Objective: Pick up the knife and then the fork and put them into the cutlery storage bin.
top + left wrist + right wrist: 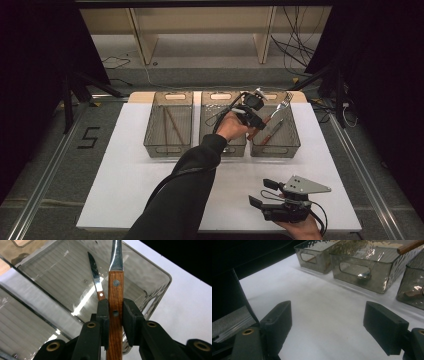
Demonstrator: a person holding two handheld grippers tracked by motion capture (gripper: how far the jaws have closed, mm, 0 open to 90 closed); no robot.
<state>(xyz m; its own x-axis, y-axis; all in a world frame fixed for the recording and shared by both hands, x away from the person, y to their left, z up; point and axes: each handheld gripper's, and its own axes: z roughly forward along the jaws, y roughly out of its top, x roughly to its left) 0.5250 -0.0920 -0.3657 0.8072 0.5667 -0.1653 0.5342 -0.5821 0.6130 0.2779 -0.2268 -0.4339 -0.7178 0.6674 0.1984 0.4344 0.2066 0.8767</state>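
My left gripper [115, 315] clamps the wooden handle of a fork [115, 302]: brown grain, two rivets, a bright steel neck rising beyond the pads. The fork hangs over the right-hand bin [292, 131] at the table's far edge, tines [286, 100] past its far rim, above a knife [95, 275] lying inside. My right gripper [328, 325] rests near the front right corner, jaws wide apart.

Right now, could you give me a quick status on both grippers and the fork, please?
Left gripper shut on fork, over right bin. Right gripper open, idle over table. Knife lies in that bin.
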